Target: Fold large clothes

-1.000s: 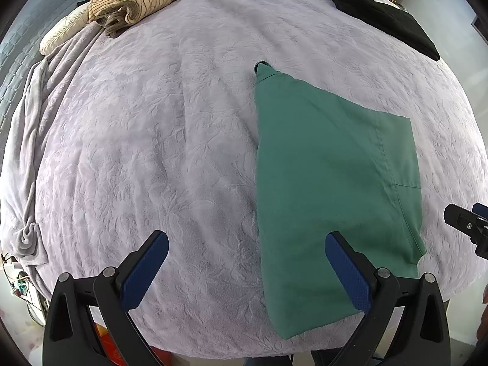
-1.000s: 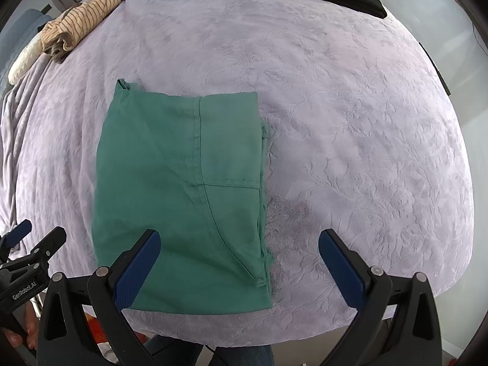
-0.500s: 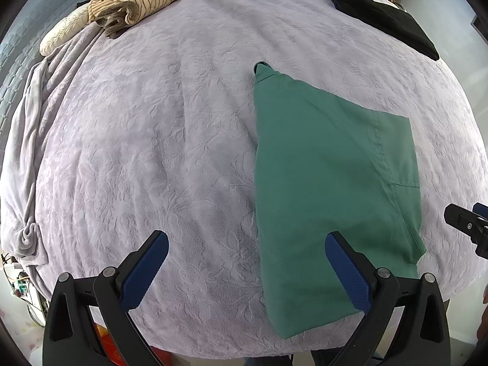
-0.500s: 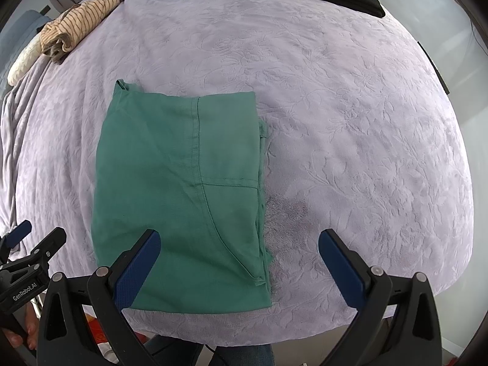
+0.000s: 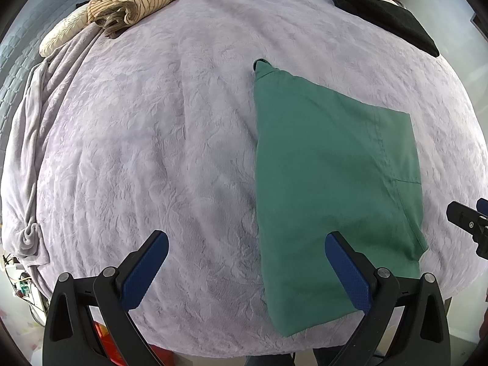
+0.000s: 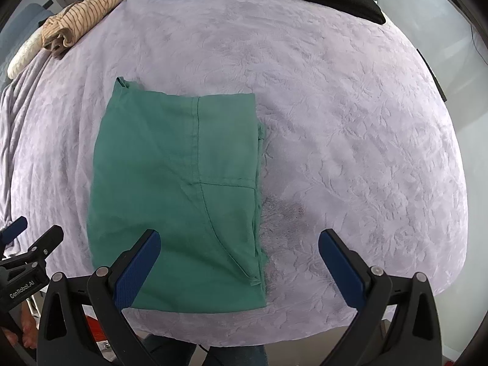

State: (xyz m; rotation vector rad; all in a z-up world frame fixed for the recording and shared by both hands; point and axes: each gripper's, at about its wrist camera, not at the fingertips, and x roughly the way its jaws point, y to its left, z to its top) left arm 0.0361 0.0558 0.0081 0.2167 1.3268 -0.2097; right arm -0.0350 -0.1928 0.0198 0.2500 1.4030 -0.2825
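Note:
A green garment (image 5: 329,183) lies folded into a flat rectangle on the lilac bedspread (image 5: 158,140), near the bed's front edge. It also shows in the right wrist view (image 6: 177,183), with a seam and a pocket line on top. My left gripper (image 5: 247,262) is open and empty, held above the garment's left edge. My right gripper (image 6: 239,262) is open and empty, held above the garment's right edge. Each gripper shows at the side of the other's view.
A folded black garment (image 5: 384,15) lies at the far right of the bed. A striped beige garment (image 5: 137,0) lies bunched at the far left beside a cream pillow (image 5: 61,36). A grey blanket (image 5: 27,152) hangs off the left side.

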